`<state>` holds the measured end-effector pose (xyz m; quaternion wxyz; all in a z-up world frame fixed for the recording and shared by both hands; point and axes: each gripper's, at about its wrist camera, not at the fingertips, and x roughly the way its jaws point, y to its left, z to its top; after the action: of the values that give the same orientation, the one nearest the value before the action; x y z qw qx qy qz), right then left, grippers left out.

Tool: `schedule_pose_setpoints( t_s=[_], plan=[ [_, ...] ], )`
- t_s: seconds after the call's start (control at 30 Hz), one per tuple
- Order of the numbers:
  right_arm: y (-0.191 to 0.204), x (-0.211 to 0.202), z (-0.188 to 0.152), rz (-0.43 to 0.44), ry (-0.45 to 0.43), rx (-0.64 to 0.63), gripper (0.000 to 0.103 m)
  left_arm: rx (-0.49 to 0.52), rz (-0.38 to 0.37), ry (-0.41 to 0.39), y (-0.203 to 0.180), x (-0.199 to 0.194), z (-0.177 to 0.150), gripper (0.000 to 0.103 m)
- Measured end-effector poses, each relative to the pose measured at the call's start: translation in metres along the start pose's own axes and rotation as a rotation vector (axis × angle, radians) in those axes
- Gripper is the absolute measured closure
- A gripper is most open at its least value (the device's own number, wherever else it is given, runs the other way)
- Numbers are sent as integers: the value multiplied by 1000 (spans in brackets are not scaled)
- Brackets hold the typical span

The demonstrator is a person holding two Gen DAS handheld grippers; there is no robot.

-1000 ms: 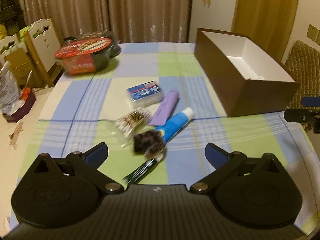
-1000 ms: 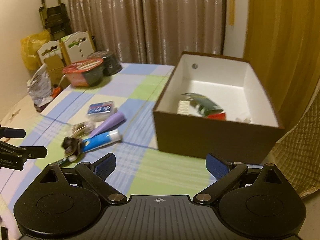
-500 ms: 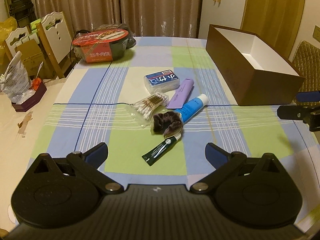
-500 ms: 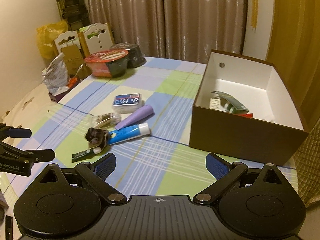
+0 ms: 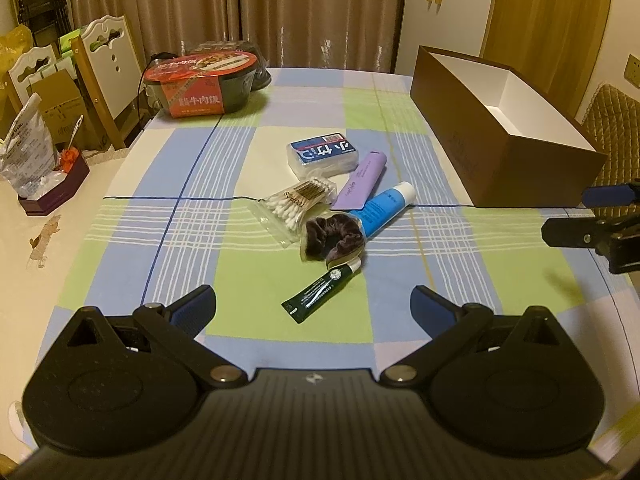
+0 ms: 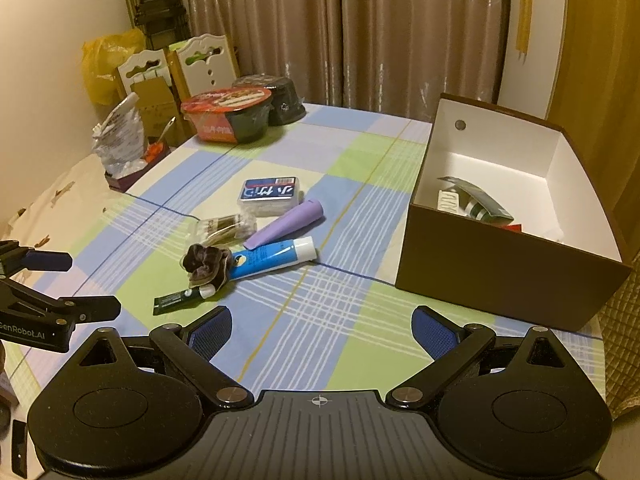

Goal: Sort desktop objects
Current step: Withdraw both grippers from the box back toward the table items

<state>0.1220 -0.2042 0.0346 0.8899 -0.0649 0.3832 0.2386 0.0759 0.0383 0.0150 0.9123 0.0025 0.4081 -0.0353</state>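
Several small items lie clustered mid-table: a blue tissue pack (image 5: 322, 156), a purple tube (image 5: 362, 181), a blue-and-white tube (image 5: 382, 208), a bag of cotton swabs (image 5: 294, 204), a dark scrunchie (image 5: 333, 238) and a dark green tube (image 5: 320, 292). The brown box (image 5: 500, 136) with a white inside stands at the right; the right wrist view shows packets (image 6: 476, 202) in it. My left gripper (image 5: 314, 304) is open, near the table's front edge, just short of the green tube. My right gripper (image 6: 322, 326) is open and empty, between the cluster and the box (image 6: 508, 264).
A red-lidded food bowl (image 5: 202, 84) and a dark bowl behind it sit at the table's far left. Chairs, a carton and a snack bag (image 5: 26, 152) stand off the left edge. A padded chair (image 5: 612, 120) is beyond the box. Curtains hang behind.
Both grippers have pulled back from the table, so the cluster and box look farther away. The right wrist view has also swung right, bringing the cluster toward its centre. No item moved.
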Motion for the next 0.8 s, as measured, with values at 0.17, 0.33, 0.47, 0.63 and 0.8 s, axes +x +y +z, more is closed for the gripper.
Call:
schedule_pose_setpoints(
  t_s=[0.17,0.33,0.47,0.63,0.8],
  plan=[
    [1,3,0,0,7,-3,4,-3,-3,4,0,2,0,1],
    [2,6,0,3,18,-10,4,-3,-6,6,1,4,1,1],
    [3,10,0,6,29,-22,4,6,-9,5,1,8,2,1],
    [4,14,0,11,42,-37,4,37,-8,-4,4,16,7,2],
    [6,22,0,28,65,-75,4,67,-20,-6,6,28,14,2]
  ],
)
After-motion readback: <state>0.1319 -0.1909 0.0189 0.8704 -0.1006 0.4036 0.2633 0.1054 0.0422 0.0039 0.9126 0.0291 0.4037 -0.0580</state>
